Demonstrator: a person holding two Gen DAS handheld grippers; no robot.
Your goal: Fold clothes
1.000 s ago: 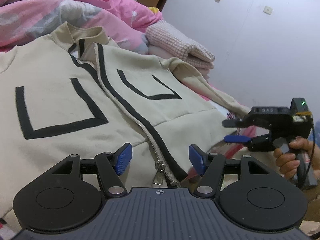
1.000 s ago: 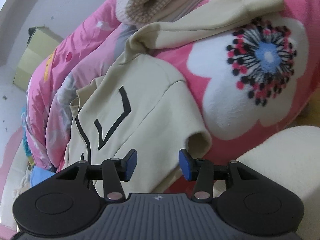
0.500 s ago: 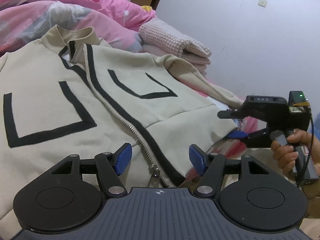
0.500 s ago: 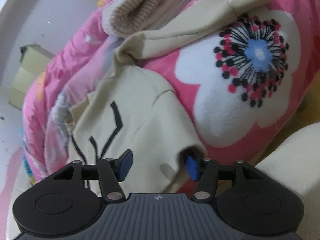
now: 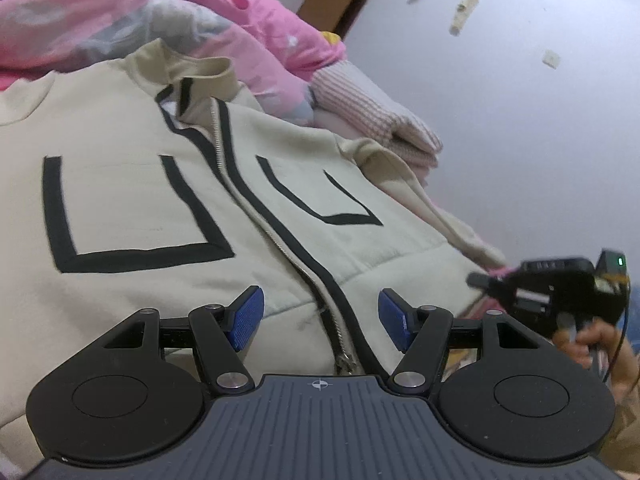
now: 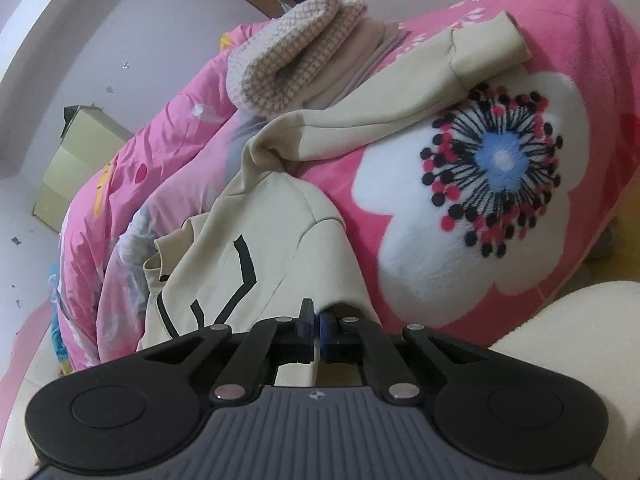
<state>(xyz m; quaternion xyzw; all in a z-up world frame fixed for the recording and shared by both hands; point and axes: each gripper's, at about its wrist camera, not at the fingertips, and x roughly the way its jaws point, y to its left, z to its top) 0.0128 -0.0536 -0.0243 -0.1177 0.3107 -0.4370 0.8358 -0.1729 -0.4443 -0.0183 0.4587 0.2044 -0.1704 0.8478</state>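
Note:
A cream zip jacket (image 5: 140, 208) with black trim lies front-up on the bed. My left gripper (image 5: 320, 316) stands open just above its bottom hem, the zipper pull (image 5: 344, 360) low between the fingers, nothing pinched. My right gripper (image 6: 316, 320) is shut on the jacket's lower corner (image 6: 336, 264), the cloth running into the closed jaws. In the left wrist view the right gripper (image 5: 484, 280) shows blurred at the jacket's right edge, held by a hand (image 5: 592, 340). One sleeve (image 6: 400, 108) stretches away over the flowered blanket (image 6: 500, 168).
A stack of folded knitwear (image 6: 288, 56) sits beyond the jacket's shoulder, close to the wall. A crumpled pink quilt (image 5: 120, 12) lies behind the collar. A pale cushion-like edge (image 6: 580, 340) is at the right, a yellow cabinet (image 6: 76, 160) on the far left.
The right gripper's jaws have come together on the jacket's lower corner, which lay between them half a second ago. The left gripper stays open over the hem.

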